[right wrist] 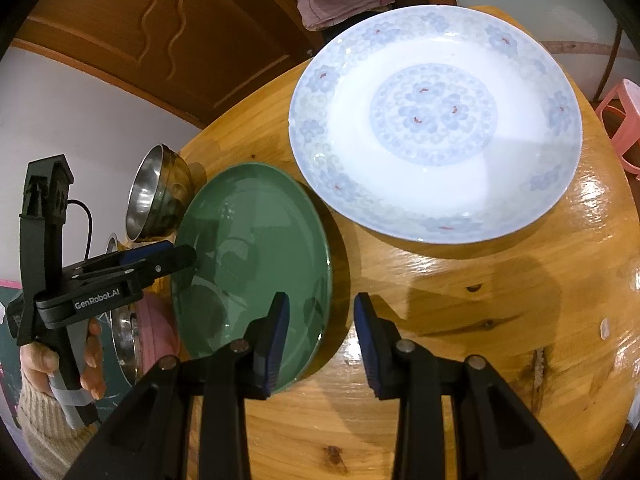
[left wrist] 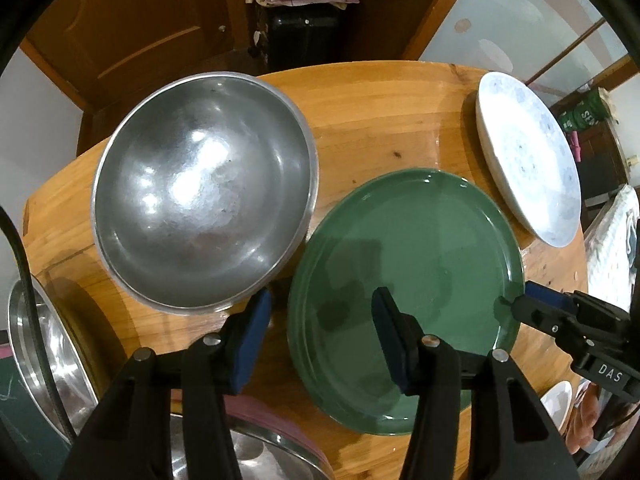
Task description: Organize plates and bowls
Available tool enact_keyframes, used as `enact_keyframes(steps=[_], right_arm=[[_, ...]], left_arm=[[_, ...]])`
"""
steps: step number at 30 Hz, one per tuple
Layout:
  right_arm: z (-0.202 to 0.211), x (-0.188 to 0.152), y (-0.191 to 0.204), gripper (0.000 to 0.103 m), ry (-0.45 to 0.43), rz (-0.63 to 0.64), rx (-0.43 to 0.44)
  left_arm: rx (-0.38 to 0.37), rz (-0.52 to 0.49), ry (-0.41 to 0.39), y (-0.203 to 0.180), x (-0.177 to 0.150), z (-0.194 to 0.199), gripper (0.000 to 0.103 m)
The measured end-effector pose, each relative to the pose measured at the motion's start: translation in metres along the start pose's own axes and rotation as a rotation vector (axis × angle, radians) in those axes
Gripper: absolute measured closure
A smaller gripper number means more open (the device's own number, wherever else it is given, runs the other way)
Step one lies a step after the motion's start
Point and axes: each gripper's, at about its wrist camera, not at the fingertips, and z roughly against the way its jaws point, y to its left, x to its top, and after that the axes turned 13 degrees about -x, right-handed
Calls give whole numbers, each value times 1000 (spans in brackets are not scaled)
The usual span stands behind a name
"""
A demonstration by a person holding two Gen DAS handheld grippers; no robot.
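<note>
A green plate [left wrist: 408,240] is lying on a round wooden table [left wrist: 372,120], between a steel bowl [left wrist: 204,188] and a blue-patterned white plate [right wrist: 436,128]. The left gripper [left wrist: 320,316] is straddling the green plate's near-left rim, jaws apart. The right gripper [right wrist: 322,332] is straddling its opposite rim, likewise not clamping

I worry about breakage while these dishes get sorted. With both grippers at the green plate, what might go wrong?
1. The left gripper and right gripper straddle opposite rims of the green plate; uneven lifting might tilt it.
2. The steel bowl stands close beside that plate and could get knocked.
3. The floral plate lies near the table edge; a push may slide it off.
</note>
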Motion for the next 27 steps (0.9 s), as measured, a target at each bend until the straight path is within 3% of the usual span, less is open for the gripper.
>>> enact_keyframes(steps=[7, 9, 11, 17, 20, 24, 27], right_arm=[[-2, -1, 5, 70, -12, 13, -13], [-3, 0, 8, 81, -16, 28, -16], [-5, 0, 10, 85, -9, 37, -14], [-9, -1, 15, 85, -10, 51, -27], [-10, -1, 16, 95, -14, 68, -55], [-9, -2, 11, 95, -14, 60, -67], [-4, -2, 4, 96, -18, 39, -58]], left_arm=[[4, -5, 29, 3, -1, -5, 68], [0, 0, 32, 5, 0, -5, 70], [-2, 2, 33, 7, 0, -5, 71], [-8, -1, 31, 10, -2, -4, 75], [-8, 1, 29, 13, -3, -4, 77], [1, -4, 24, 8, -6, -3, 90], [9, -16, 20, 3, -7, -1, 92]])
